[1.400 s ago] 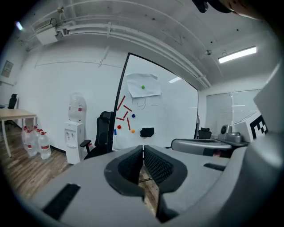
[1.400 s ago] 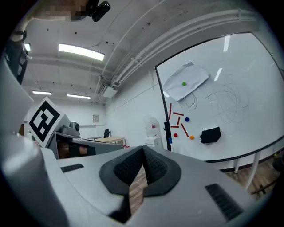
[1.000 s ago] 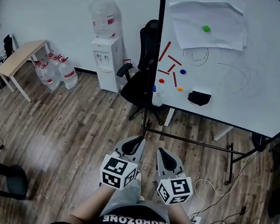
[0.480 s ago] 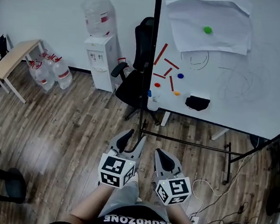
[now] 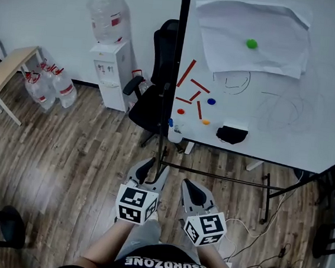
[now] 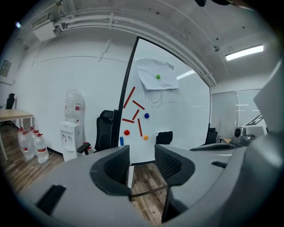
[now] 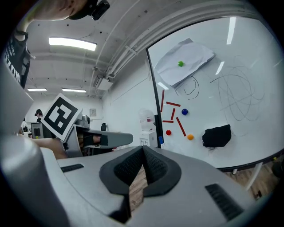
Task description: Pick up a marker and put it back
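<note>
— What differs?
— The left gripper (image 5: 154, 172) has just been opening; its jaws are wide with nothing between them. The right gripper (image 5: 192, 189) is closed and empty.
— The markers?
— The red markers (image 5: 186, 73) are on the board (image 5: 312, 116), nearer than before.

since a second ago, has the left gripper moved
Yes. The left gripper has moved forward, toward the whiteboard stand: the floor gap between them has shrunk. Its jaws have just been opening, with nothing between them.

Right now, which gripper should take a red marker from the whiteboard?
Left. The left gripper has just been opening its jaws, nothing between them, and faces the red markers; the right gripper is shut.
</note>
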The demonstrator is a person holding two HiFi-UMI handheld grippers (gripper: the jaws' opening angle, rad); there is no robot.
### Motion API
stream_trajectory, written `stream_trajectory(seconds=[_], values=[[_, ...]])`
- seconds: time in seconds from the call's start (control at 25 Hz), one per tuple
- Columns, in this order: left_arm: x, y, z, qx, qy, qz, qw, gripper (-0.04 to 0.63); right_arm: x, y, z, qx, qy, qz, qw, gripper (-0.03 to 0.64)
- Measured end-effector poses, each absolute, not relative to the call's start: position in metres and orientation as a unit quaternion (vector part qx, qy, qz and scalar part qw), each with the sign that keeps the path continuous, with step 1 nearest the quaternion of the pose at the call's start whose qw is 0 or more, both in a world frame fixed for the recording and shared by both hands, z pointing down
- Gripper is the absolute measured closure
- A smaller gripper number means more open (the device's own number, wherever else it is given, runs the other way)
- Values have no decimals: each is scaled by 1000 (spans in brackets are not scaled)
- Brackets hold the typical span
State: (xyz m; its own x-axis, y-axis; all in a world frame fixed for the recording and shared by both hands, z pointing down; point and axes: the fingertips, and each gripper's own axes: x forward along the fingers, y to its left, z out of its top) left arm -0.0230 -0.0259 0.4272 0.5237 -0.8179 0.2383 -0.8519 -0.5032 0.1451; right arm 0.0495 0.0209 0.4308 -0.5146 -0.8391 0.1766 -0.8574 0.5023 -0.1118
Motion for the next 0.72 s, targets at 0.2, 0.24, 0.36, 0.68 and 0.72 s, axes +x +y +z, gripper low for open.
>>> stream_trajectory(seconds=[0.2, 0.24, 0.36, 0.68, 0.72], values=[[-24, -60, 424, 864, -483, 66, 122, 436, 52, -11, 426, 496, -862, 90, 47, 620], [-24, -65, 425, 865, -483, 67, 123, 436, 51, -16, 426, 495, -863, 91, 48, 620], [-25, -79, 429, 865, -480, 72, 127, 436, 47, -29, 426, 493, -863, 92, 52, 620], [-28, -115, 435, 868, -472, 80, 133, 435, 43, -67, 424, 498, -861, 90, 54, 620], [-28, -120, 436, 868, -471, 81, 133, 435, 42, -72, 425, 499, -860, 90, 54, 620]])
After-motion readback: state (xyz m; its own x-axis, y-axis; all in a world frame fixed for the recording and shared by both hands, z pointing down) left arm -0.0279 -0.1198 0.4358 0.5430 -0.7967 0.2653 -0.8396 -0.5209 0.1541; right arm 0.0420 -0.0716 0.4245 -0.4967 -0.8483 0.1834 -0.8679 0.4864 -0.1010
